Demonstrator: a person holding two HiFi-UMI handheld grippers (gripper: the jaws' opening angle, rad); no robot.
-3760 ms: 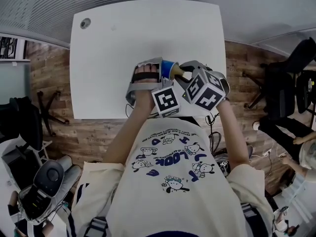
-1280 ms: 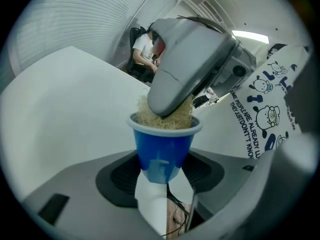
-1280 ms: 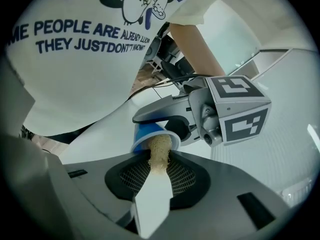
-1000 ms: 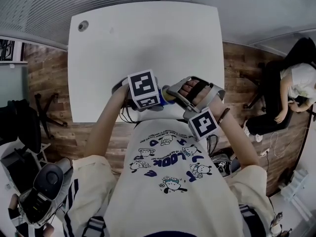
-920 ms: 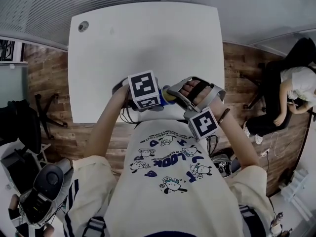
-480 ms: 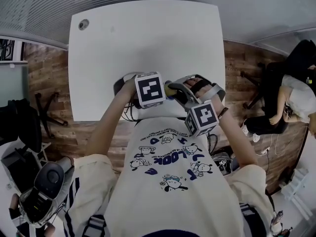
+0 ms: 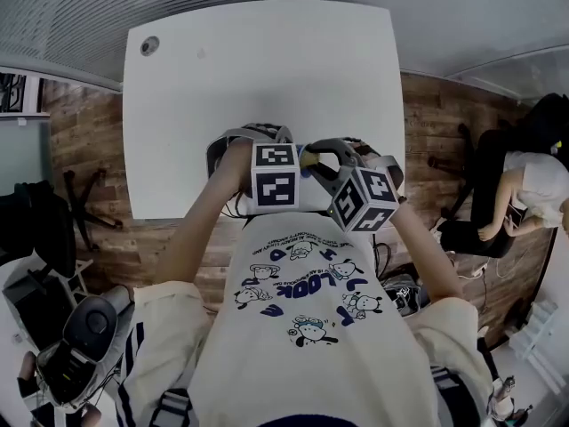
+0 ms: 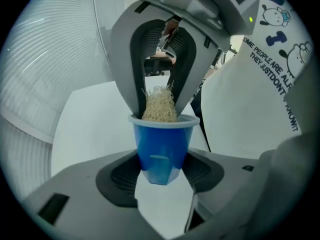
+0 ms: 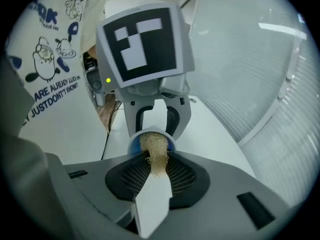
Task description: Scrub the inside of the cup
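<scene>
Clamping the blue cup point(image 8: 162, 144) by its sides over the table's point(image 7: 258, 69) near edge, the left gripper point(image 8: 161, 176) faces the right gripper point(image 9: 159, 176), whose jaws pinch a straw-coloured scrubber point(image 9: 156, 151) stuffed in the cup's mouth; a hard twist could lever the cup loose.

- Left gripper point(image 8: 162, 168): jaws wide, pads clamped on cup point(image 8: 162, 144) sides, cup base toward palm.
- Right gripper point(image 9: 156, 170): jaws narrow, pinching scrubber point(image 9: 156, 154); tips at cup rim, facing left gripper.
- Grippers meet tip to tip over near edge of desk point(image 7: 258, 69).
- Left cube point(image 7: 274, 174) and right cube point(image 7: 363, 200) sit on chest side.
- Left forearm point(image 7: 197, 229) and right forearm point(image 7: 425, 249): bare, elbows out, converging forward.
</scene>
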